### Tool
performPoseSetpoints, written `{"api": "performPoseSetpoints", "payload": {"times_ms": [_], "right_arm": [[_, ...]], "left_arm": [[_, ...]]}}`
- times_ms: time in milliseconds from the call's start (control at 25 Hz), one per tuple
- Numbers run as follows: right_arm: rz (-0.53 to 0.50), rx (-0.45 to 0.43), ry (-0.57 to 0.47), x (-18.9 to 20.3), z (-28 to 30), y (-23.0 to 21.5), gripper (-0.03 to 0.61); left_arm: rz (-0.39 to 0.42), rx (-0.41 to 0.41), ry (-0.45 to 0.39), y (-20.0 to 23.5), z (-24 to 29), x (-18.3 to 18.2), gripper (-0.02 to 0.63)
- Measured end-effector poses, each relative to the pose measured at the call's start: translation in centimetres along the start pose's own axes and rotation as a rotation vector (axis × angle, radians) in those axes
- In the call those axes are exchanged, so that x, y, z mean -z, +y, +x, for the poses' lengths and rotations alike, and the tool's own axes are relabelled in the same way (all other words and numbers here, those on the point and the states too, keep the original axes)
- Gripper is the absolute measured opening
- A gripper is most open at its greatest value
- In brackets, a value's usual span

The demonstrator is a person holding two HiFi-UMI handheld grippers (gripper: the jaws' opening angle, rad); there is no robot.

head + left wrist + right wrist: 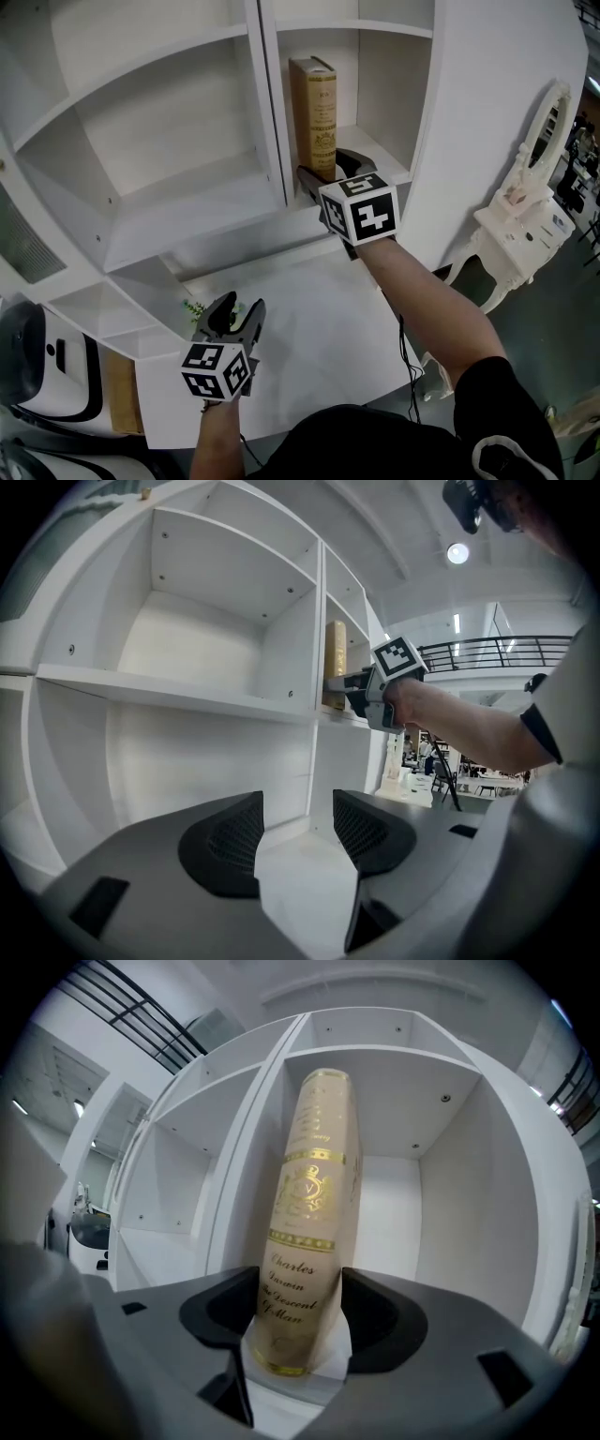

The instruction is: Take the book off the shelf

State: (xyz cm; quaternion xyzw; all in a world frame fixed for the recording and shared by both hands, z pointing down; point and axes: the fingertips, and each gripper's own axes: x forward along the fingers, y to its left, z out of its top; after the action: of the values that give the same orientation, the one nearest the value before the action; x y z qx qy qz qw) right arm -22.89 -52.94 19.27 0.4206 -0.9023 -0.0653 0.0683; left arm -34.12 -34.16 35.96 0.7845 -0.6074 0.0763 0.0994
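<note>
The right claw (298,1321) is held wide open astride the lower spine of the book (309,1185), with no firm pinch seen. The book is stood upright in the shelf's (169,192) right compartment, against its left wall. The left claw (295,832) is held open and empty, nearer and lower.

Foot of the book (319,108) behind the right gripper (326,169); green sprig (192,307) half behind the left gripper (241,314).

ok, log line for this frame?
stage: pre-grasp | right gripper: open, astride book spine | book: upright on shelf | left gripper: open, empty
</note>
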Motion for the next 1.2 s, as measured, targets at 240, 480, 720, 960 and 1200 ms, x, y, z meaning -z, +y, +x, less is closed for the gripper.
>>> {"api": "performPoseSetpoints", "payload": {"times_ms": [240, 480, 720, 960, 1200], "right_arm": [[-0.012, 0.061, 0.017, 0.4, 0.6, 0.0, 0.284], [0.054, 0.079, 0.015, 0.4, -0.4, 0.0, 0.241], [0.109, 0.114, 0.002, 0.4, -2.7, 0.7, 0.222], [0.137, 0.115, -0.036, 0.3, -6.2, 1.7, 0.218], [0.174, 0.073, -0.080, 0.2, -10.3, 1.6, 0.213]], "left_arm": [[-0.010, 0.024, 0.004, 0.6, -0.9, 0.8, 0.233], [-0.012, 0.049, 0.006, 1.6, -2.7, 1.6, 0.234], [-0.010, 0.076, 0.004, 3.2, -4.7, 2.4, 0.233], [-0.027, 0.069, -0.006, 4.0, -6.3, 2.8, 0.233], [0.012, 0.058, -0.046, 1.3, -7.1, 1.5, 0.233]]}}
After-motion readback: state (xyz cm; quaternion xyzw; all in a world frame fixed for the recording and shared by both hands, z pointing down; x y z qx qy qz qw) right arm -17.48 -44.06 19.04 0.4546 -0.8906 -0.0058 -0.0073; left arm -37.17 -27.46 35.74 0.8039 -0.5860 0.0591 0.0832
